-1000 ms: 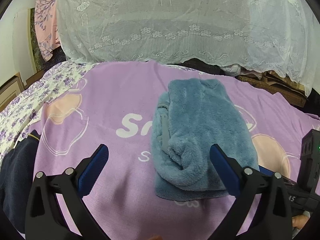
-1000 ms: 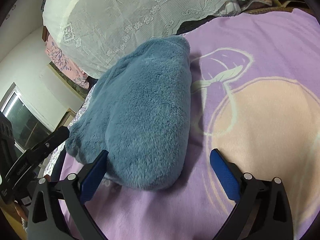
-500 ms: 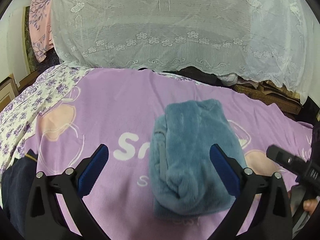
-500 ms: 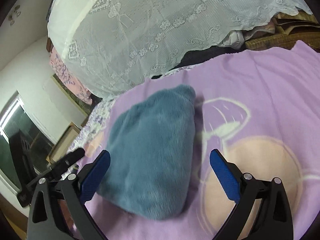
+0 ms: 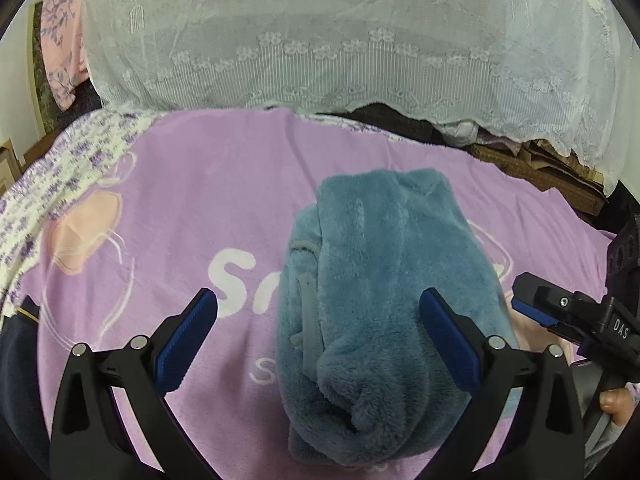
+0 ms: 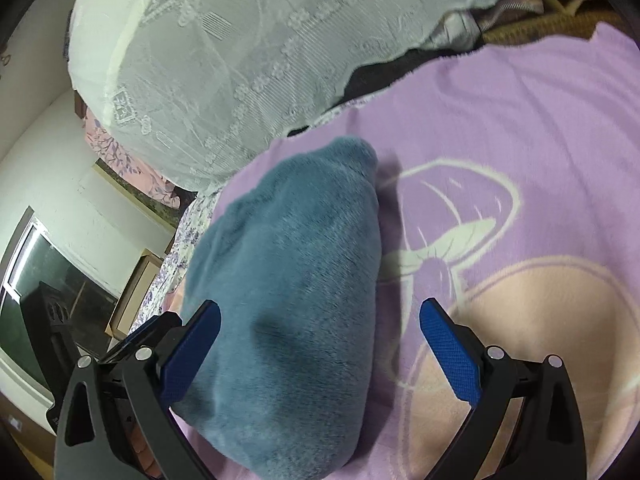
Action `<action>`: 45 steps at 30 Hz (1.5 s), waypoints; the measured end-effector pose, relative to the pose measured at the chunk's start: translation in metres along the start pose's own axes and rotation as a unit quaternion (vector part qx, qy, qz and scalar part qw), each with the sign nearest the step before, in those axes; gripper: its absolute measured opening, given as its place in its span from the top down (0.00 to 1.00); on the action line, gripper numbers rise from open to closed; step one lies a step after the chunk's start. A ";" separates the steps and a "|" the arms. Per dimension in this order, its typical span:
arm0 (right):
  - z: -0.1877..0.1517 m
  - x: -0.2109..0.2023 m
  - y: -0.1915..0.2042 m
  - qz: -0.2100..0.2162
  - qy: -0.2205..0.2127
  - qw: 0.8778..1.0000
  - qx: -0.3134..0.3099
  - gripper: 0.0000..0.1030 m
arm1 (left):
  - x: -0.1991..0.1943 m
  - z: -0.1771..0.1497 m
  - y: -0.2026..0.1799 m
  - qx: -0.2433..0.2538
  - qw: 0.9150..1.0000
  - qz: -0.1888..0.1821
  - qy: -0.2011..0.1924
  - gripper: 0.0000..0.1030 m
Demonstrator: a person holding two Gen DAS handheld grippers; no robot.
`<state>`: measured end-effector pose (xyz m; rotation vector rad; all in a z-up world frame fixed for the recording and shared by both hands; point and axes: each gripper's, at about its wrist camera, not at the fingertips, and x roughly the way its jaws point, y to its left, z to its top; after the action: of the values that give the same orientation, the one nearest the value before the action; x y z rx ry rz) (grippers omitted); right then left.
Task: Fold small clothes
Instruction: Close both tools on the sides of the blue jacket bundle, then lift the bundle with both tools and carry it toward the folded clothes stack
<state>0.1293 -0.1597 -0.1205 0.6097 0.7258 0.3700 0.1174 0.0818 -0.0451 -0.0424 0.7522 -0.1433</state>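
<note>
Folded blue fleece garment lies on purple blanket.
Left view: left hand-held gripper jaws apart, empty; plush bundle, rolled near edge, bare blanket to its left. Right view: right hand-held gripper jaws apart, empty; bare blanket to the right of garment.

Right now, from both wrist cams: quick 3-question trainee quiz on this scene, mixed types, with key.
1. True or false: the left hand-held gripper is clamped on the blue fleece garment.
2. The garment lies on: A) white lace cover, B) purple blanket, C) floral sheet.
3. Fill in: both hand-held grippers have ____ finger pads.

Key:
1. False. It is open, as is the right hand-held gripper.
2. B, the purple blanket.
3. Blue.
</note>
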 end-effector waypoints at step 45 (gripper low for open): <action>-0.026 -0.093 0.003 0.013 -0.051 0.997 -0.048 0.36 | -0.011 -0.026 -0.082 0.008 0.939 -0.327 0.104 0.25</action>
<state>0.0455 -0.1953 -0.0868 0.5439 0.5988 0.3915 0.0820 0.0029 -0.0495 -0.2669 0.9275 -0.7997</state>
